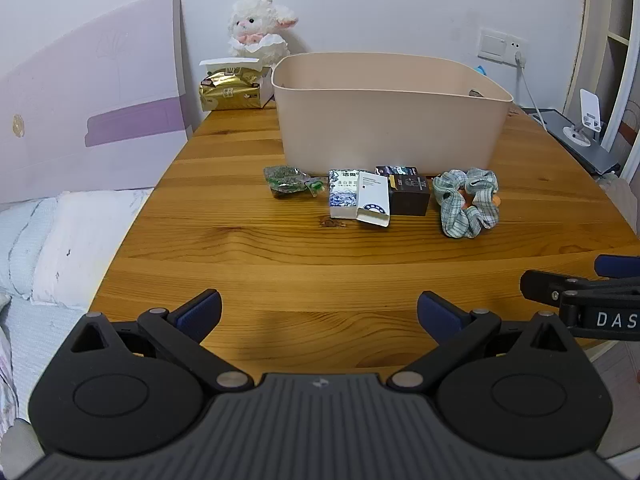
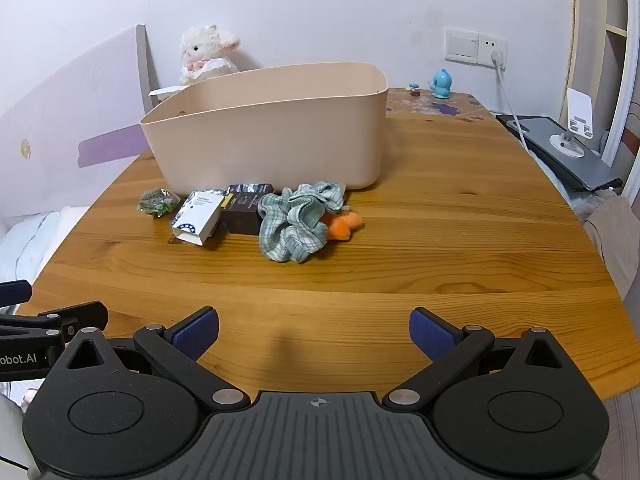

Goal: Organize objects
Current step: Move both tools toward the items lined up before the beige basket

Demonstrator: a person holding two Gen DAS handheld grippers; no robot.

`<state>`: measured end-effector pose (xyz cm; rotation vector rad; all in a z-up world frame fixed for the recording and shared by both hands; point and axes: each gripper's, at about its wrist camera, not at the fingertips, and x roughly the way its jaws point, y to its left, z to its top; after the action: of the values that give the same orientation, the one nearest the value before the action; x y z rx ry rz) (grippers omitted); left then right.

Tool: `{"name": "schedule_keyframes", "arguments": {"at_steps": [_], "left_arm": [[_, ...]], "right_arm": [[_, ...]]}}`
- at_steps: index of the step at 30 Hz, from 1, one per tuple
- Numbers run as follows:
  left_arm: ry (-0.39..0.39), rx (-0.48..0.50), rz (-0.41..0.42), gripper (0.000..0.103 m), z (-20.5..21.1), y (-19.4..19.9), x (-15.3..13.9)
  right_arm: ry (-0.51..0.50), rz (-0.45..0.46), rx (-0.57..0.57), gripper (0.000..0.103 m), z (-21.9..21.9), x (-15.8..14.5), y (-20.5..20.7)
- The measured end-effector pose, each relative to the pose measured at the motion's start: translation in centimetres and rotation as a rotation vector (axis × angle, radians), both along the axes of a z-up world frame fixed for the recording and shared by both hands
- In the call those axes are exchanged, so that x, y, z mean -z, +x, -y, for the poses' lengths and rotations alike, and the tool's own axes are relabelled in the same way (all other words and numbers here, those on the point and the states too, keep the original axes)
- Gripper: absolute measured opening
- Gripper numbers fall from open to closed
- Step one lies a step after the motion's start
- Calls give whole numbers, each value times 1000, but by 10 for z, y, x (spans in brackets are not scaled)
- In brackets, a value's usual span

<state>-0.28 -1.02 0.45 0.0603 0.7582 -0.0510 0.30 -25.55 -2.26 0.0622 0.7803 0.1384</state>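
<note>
Wooden counter [image 2: 440, 240], bin [image 2: 272, 136] at the back, small stuff lined up just before it. Scrunchie [image 2: 294, 222] looks soft and light, so pinch a fold. Both grippers, left [image 1: 319, 312] and right [image 2: 314, 330], hover with jaws wide apart, empty.

near counter [image 2: 400, 280]: bare wood from both claws up to the item row
item row: green packet [image 1: 286, 179], white box [image 1: 360, 198], dark box [image 1: 408, 194], scrunchie [image 1: 468, 200] set close
bin [image 1: 384, 120]: just behind row, blocks the far side
right of bin: open counter
</note>
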Motion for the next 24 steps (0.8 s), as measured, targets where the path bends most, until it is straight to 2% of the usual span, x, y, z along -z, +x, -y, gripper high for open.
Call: {"name": "schedule_keyframes", "arguments": {"at_steps": [24], "left_arm": [[-15,1,-29,103,0,8,5]], "right_arm": [[4,-4,1,103,-1,0,2]]}}
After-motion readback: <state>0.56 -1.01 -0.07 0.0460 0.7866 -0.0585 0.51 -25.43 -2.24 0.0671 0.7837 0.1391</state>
